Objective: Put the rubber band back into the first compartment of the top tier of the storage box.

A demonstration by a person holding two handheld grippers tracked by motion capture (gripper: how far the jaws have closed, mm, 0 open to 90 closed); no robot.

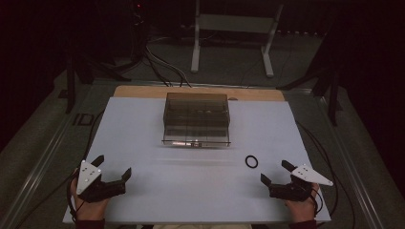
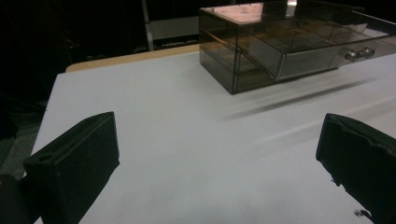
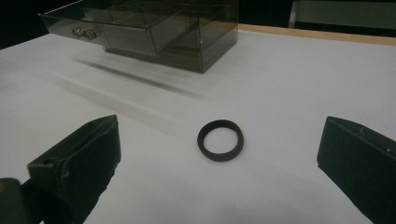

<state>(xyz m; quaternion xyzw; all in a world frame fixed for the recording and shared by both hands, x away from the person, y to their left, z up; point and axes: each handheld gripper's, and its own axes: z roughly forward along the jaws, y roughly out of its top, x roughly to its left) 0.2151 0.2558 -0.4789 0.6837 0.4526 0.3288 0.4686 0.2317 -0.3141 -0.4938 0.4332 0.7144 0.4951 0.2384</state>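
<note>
A smoky clear drawer box (image 1: 196, 118) stands at the middle back of the white table (image 1: 200, 191), its upper drawer (image 2: 322, 51) pulled out toward me. A small black ring (image 1: 251, 161) lies flat on the table to the box's front right. My right gripper (image 1: 275, 172) rests open near the front right, the ring (image 3: 220, 140) just ahead of its spread jaws and apart from them. At the front left my left gripper (image 1: 112, 167) is open with nothing between its jaws. The drawer box (image 2: 280, 42) lies ahead and to the right in the left gripper view.
The drawer (image 3: 116, 28) has a small metal knob (image 3: 83, 32) on its front. Behind the table a white metal frame (image 1: 234, 28) and cables (image 1: 162, 67) stand on the dark floor. A wooden strip (image 1: 143, 90) runs along the table's far edge.
</note>
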